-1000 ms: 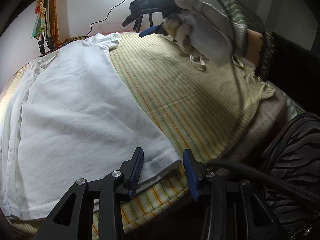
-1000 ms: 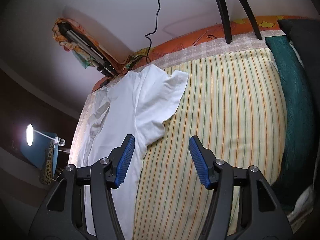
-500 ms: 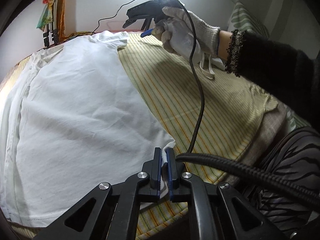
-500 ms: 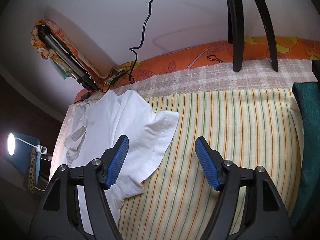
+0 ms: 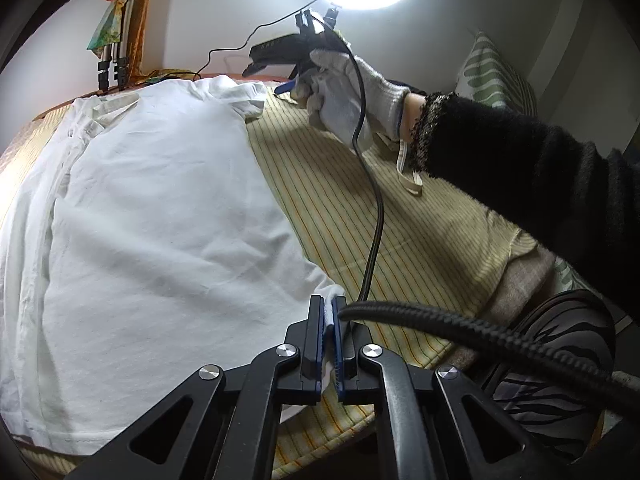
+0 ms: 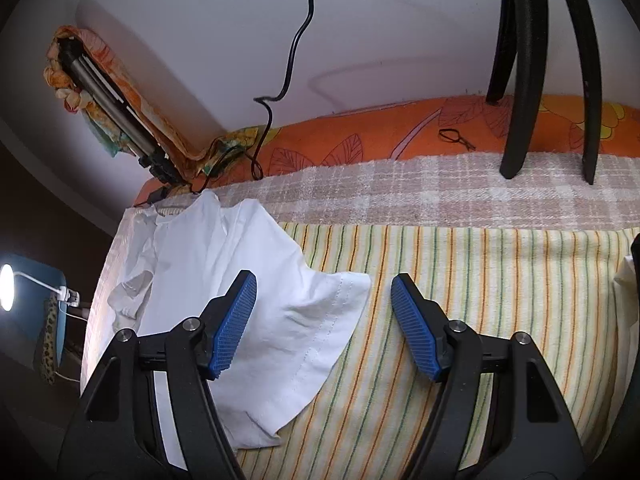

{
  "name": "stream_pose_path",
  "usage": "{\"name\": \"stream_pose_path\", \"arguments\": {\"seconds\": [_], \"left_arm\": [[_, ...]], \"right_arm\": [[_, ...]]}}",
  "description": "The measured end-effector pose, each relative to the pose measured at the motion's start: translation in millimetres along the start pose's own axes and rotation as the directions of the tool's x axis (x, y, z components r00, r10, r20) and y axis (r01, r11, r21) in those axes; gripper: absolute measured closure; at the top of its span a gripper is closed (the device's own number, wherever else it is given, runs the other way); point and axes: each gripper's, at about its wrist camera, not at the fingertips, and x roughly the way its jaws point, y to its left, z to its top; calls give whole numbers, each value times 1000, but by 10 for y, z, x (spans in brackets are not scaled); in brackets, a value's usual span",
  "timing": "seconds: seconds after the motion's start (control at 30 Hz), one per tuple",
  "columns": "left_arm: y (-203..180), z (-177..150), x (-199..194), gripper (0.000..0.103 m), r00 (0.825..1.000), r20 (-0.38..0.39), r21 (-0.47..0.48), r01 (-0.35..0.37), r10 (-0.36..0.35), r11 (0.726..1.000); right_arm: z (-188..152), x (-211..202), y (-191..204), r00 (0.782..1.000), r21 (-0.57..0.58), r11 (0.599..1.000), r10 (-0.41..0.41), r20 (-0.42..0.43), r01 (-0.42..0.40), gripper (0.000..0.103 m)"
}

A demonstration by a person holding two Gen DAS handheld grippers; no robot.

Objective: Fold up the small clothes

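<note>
Left gripper (image 5: 329,330), open around the hem a second ago, is now clamped on the near corner of the white shirt (image 5: 160,208), which lies flat on the striped sheet (image 5: 400,216). Right gripper (image 6: 322,326) has neared the sleeve (image 6: 320,320), jaws widened, nothing held (fold apparently about to start). No legible writing anywhere.

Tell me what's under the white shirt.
The white shirt lies on a striped sheet, which shows all along its right edge. A checked blanket lies beyond the sheet's far end. Whatever is beneath the shirt's middle is covered.
</note>
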Motion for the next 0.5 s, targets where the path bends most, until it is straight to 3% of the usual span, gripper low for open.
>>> {"name": "stream_pose_path", "arguments": {"seconds": [0.1, 0.2, 0.23, 0.27, 0.37, 0.5], "left_arm": [[62, -3, -10, 102, 1000, 2, -14, 2, -2, 1000], [127, -2, -22, 102, 1000, 11, -34, 7, -7, 999], [146, -8, -35, 102, 1000, 15, -38, 8, -7, 999], [168, -10, -45, 102, 1000, 21, -42, 9, -8, 999], [245, -22, -89, 102, 999, 33, -57, 14, -13, 998], [369, -51, -180, 102, 998, 53, -95, 29, -24, 995]], "right_arm": [[-29, 38, 30, 1000, -3, 1000, -11, 5, 11, 31], [-24, 66, 55, 999, 16, 1000, 27, -25, -27, 65], [-17, 86, 76, 998, 19, 999, 41, -52, -40, 84], [-11, 88, 105, 996, 18, 999, 52, -70, -51, 93], [41, 4, 243, 999, -16, 1000, 2, -53, -3, 96], [157, -122, 364, 999, 31, 999, -14, -45, 15, 97]]}}
